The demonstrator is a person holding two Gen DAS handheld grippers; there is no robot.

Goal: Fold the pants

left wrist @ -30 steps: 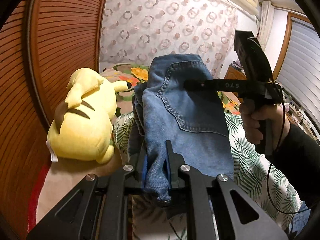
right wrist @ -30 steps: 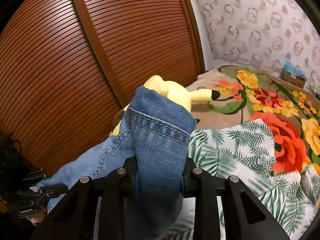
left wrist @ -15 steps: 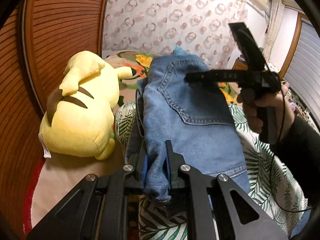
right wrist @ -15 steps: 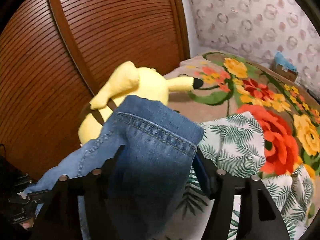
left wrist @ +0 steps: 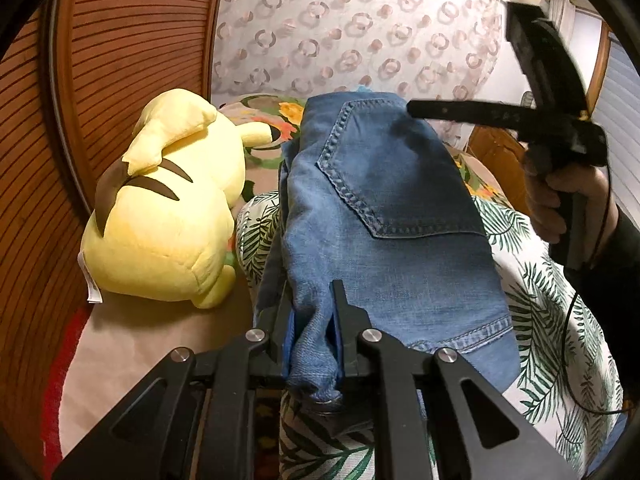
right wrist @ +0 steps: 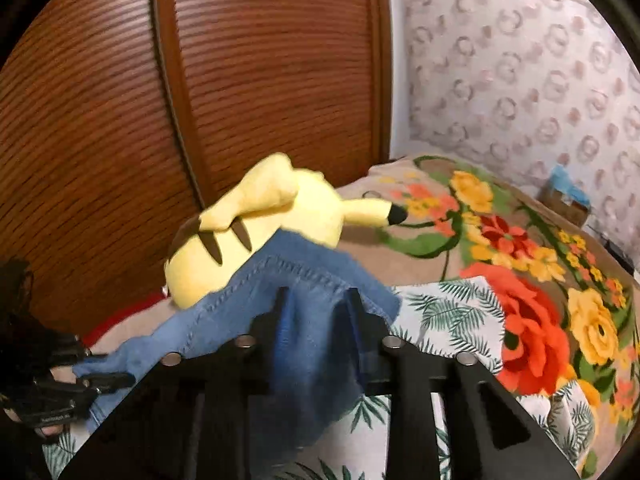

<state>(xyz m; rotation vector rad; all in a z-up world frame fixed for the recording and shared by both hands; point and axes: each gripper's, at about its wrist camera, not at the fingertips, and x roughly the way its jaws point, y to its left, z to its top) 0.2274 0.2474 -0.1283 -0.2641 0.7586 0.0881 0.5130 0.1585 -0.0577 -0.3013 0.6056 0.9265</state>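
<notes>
Jeans (left wrist: 384, 208) stretch lengthwise from clenched left tongs (left wrist: 314, 320); right tongs (right wrist: 316, 312) closing around denim.

Blue denim pants (left wrist: 384, 216) with lighter stitching. At nine o'clock of them, a yellow plush toy (left wrist: 168, 216) with brown stripes. White sheet (right wrist: 452, 312) with green leaves; floral blanket (right wrist: 520, 240) in red, orange, yellow. Reddish-brown slatted doors (right wrist: 240, 80).

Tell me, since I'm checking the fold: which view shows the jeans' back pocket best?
The left wrist view: the back pocket faces the camera, stitching sharp. The right wrist view shows the jeans blurred, only a stitched seam visible; no pocket can be made out.
</notes>
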